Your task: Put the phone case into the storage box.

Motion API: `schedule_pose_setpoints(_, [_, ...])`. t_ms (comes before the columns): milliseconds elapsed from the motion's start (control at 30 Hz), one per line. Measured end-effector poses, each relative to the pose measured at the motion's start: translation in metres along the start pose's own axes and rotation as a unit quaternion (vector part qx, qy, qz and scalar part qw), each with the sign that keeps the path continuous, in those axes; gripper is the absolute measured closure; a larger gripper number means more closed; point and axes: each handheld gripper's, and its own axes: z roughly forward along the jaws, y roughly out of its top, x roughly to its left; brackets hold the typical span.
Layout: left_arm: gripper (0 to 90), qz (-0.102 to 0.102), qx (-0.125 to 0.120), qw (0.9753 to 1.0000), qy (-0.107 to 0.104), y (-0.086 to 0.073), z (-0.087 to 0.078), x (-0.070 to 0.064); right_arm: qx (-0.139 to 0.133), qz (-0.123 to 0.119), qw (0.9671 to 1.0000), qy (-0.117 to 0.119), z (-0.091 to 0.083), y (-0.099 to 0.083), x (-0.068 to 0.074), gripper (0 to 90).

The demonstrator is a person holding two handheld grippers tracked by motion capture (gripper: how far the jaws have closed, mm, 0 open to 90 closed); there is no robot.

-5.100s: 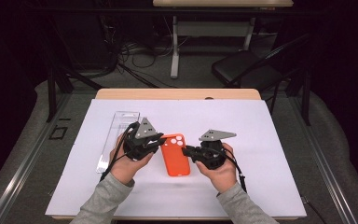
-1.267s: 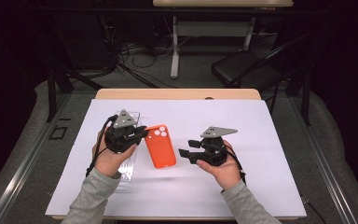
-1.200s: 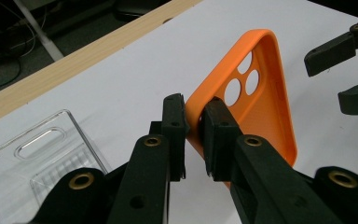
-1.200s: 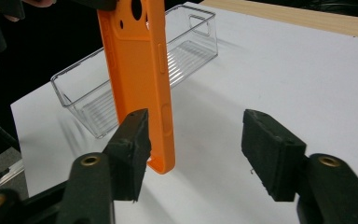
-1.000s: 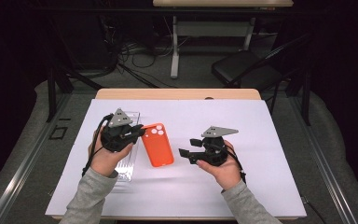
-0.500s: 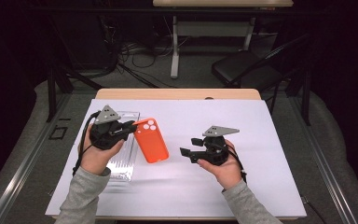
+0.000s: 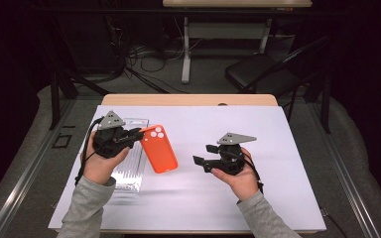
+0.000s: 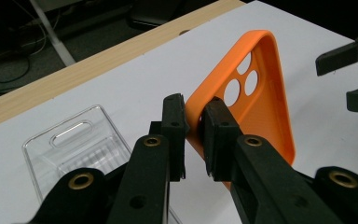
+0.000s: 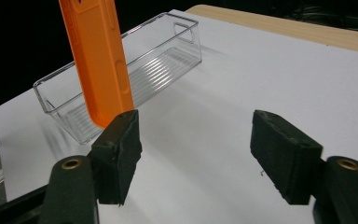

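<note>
Left gripper [image 8: 193, 135] pinches the orange silicone phone case [image 8: 256, 102] by its edge.
Right gripper [image 9: 198, 154] spread wide, beside the clear ribbed plastic bin [image 9: 135, 70].

Nothing readable anywhere here, honestly. The orange phone case [image 7: 159, 148] has no logo or lettering on it, the clear plastic bin [image 9: 121, 74] is unlabelled, and the white table cover [image 7: 287, 148] is blank.

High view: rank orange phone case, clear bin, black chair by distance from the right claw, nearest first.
From the right claw:
1. Orange phone case, just to its left, held by the left claw.
2. Clear bin, further left, past the case.
3. Black chair, beyond the table's far edge.
</note>
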Motion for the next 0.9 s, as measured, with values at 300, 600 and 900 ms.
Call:
schedule_pose_setpoints(300, [80.5, -0.001, 0.012, 0.9999, -0.012, 0.008, 0.005, 0.004, -0.014, 0.01, 0.9997, -0.015, -0.007, 0.003, -0.009, 27.4])
schedule_pose_setpoints(600, [80.5, 0.009, 0.042, 0.9989, -0.02, 0.025, 0.012, 0.009, -0.014, 0.018, 0.9996, -0.019, -0.011, 0.004, -0.013, 23.9])
schedule_pose_setpoints(900, [80.6, 0.023, 0.064, 0.9973, -0.027, 0.041, 0.018, 0.013, -0.012, 0.023, 0.9995, -0.019, -0.011, 0.004, -0.015, 23.9])
